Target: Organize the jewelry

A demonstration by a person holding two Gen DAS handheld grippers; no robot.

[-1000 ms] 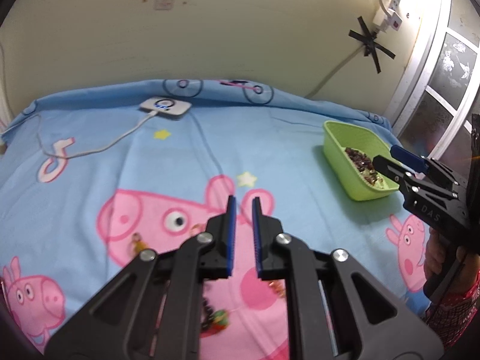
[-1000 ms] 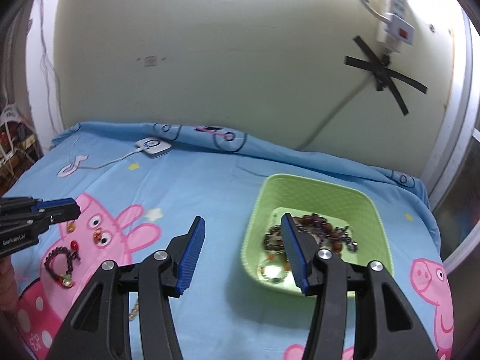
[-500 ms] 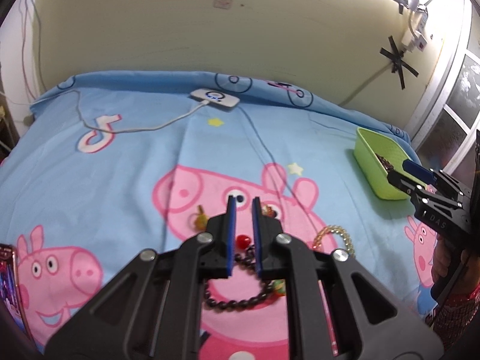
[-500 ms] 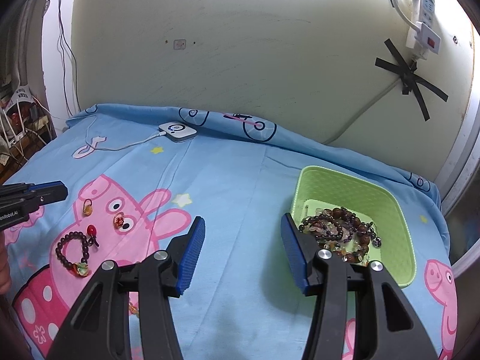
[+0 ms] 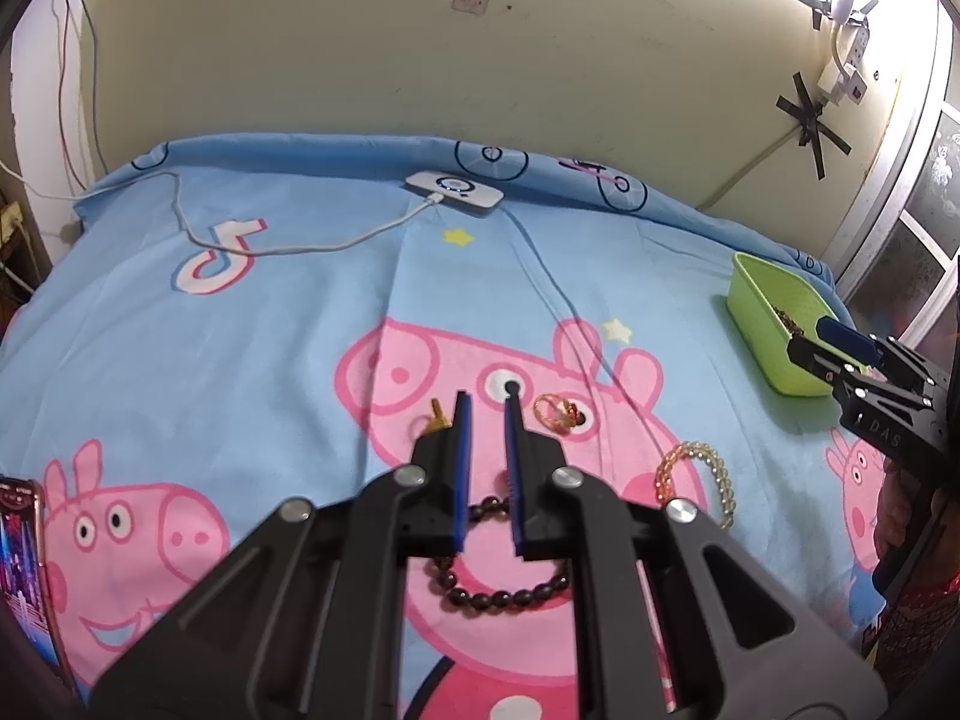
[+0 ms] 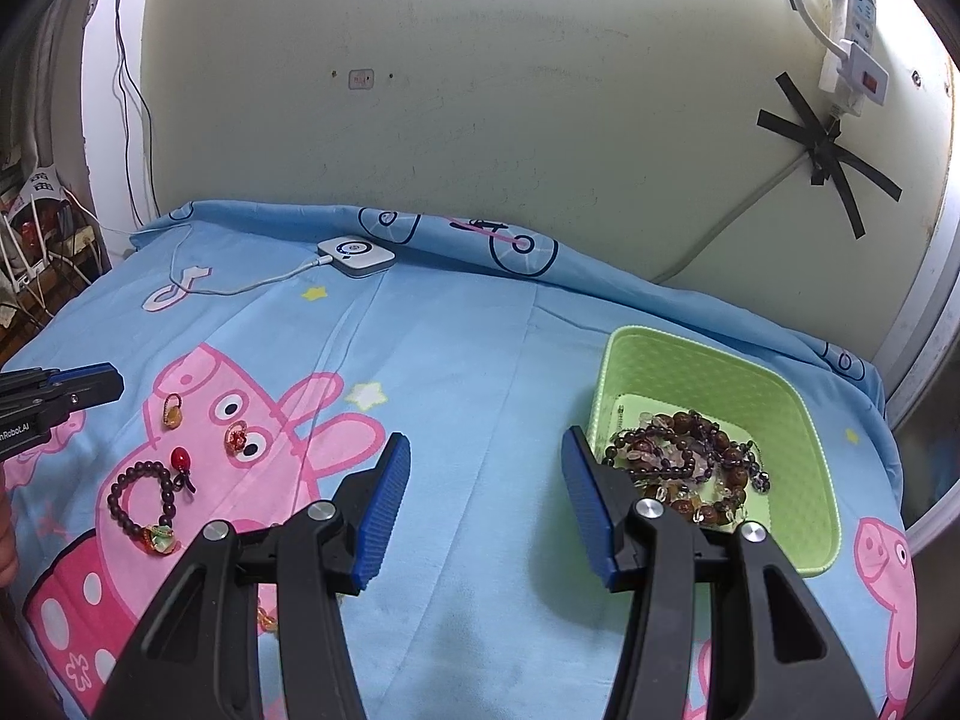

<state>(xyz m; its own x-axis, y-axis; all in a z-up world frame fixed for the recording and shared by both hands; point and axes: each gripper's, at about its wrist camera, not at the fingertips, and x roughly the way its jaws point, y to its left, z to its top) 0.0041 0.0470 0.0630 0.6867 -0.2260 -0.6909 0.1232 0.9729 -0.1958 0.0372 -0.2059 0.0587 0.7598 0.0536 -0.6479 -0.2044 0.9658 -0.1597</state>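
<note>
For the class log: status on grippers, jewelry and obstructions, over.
Left gripper shut, empty; right gripper open. Dark bead bracelet loose on the sheet. Green basket path unobstructed.

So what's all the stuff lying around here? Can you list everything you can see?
bedsheet: one, blue with pink pig cartoons, covers the bed
green basket: one, right side of the sheet
beaded jewelry pile: one heap, dark brown and clear, inside the basket
dark bead bracelet: one, brown, on the sheet at left
red bead charm: one, beside that bracelet
rings: two, gold-toned, on the pig's face
yellow bead bracelet: one, on the sheet
white charger: one, with cable, near the wall
power strip: one, white, on the wall
phone: one, lit, sheet's left edge
left gripper: black, blue pads, shut
right gripper: black, blue pads, open
</note>
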